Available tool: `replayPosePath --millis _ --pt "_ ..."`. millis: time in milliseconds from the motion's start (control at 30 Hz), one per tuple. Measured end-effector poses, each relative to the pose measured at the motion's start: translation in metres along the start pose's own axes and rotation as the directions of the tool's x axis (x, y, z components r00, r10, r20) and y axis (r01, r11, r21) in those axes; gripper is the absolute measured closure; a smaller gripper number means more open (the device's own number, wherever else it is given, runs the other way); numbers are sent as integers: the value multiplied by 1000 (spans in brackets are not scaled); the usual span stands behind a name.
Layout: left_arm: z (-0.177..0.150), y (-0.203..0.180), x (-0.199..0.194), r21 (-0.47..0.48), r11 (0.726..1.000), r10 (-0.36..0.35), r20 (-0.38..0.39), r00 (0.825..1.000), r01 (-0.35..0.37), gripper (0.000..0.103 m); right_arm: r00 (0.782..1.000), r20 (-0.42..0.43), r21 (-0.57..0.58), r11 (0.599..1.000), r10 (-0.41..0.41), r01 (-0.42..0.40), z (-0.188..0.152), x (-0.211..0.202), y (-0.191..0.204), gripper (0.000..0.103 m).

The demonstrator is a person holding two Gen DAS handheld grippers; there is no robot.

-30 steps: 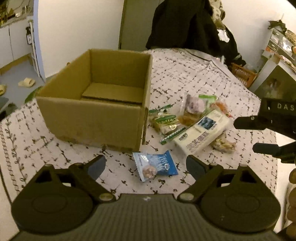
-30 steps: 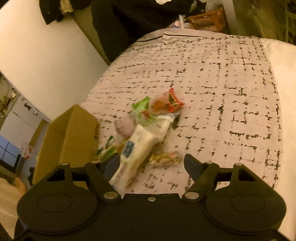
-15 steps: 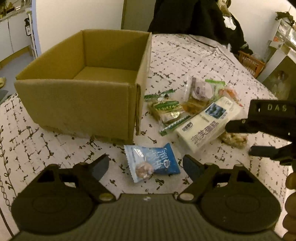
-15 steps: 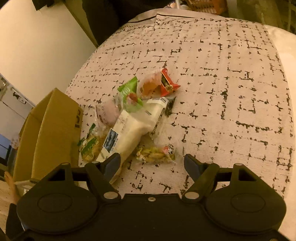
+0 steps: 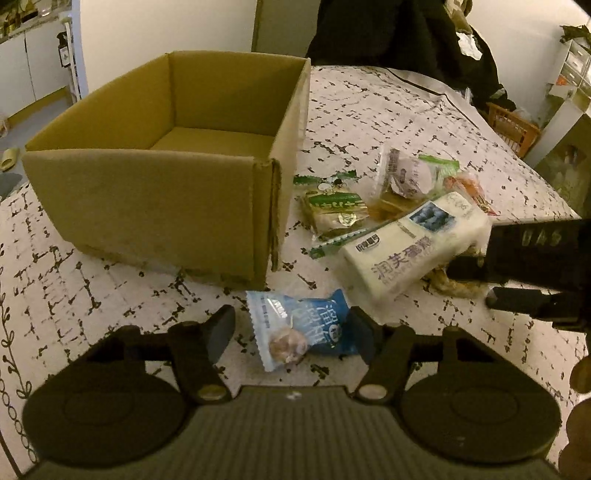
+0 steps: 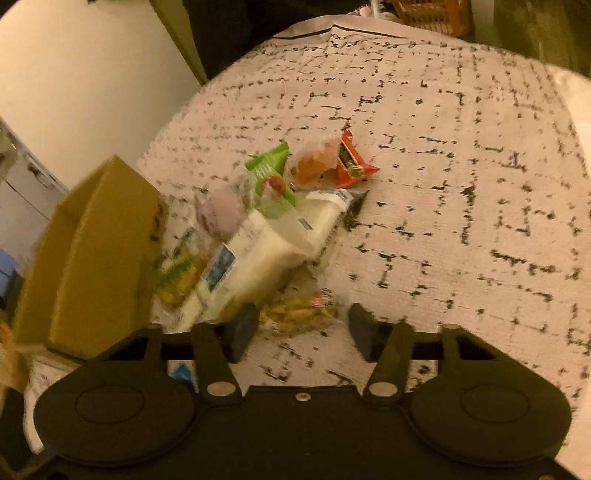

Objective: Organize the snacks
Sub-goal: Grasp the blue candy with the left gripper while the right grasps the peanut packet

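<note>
An open, empty cardboard box (image 5: 177, 177) stands on the patterned tablecloth; it also shows at the left of the right wrist view (image 6: 96, 254). A pile of snack packets lies to its right, with a long white packet (image 5: 413, 243) on top. A blue packet (image 5: 299, 328) lies between the fingers of my open left gripper (image 5: 291, 336), low over the cloth. My open right gripper (image 6: 301, 328) straddles a small yellow-green packet (image 6: 295, 314) beside the white packet (image 6: 266, 251). The right gripper shows at the right edge of the left wrist view (image 5: 524, 280).
A green packet (image 6: 269, 166) and a red-orange packet (image 6: 332, 162) lie at the far side of the pile. Dark clothing (image 5: 399, 33) hangs behind the table. A wooden crate (image 5: 511, 125) and shelving stand beyond the right edge.
Both grippers have moved forward and down. The left now straddles the blue packet. The right has closed in on the small yellow-green packet, with motion blur in its view.
</note>
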State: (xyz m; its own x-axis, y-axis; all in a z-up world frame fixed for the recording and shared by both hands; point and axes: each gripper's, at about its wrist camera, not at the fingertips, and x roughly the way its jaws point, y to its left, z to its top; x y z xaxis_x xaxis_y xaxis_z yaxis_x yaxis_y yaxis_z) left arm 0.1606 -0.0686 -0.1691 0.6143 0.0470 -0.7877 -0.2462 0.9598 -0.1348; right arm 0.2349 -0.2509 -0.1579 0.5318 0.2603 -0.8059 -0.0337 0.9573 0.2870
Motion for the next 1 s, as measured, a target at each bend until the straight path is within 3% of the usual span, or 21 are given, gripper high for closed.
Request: replayPosePath --millis 233,367,433,567,667,1000 --pt "1 5 -4 -30 999 -23 1 1000 23 62 1000 -6 20 1000 2 -2 -1 -4 -6 73" --pt "1 7 -10 -34 999 -34 -4 999 34 67 1000 -2 48 999 4 -4 -1 -11 -10 76" --pt "0 9 -13 -37 999 -38 -2 999 38 69 1000 3 49 999 -19 19 -1 -13 -10 71" --pt "-2 13 -19 -51 998 -45 6 999 46 72 999 33 1 1000 -15 15 -1 -16 -1 42" --pt "-2 17 -23 -59 997 -43 11 999 43 74 999 24 -59 997 -40 41 0 -10 8 28" --pt "2 35 -33 -110 993 -29 27 999 32 79 988 14 -242 958 -153 152 -7 13 36 24"
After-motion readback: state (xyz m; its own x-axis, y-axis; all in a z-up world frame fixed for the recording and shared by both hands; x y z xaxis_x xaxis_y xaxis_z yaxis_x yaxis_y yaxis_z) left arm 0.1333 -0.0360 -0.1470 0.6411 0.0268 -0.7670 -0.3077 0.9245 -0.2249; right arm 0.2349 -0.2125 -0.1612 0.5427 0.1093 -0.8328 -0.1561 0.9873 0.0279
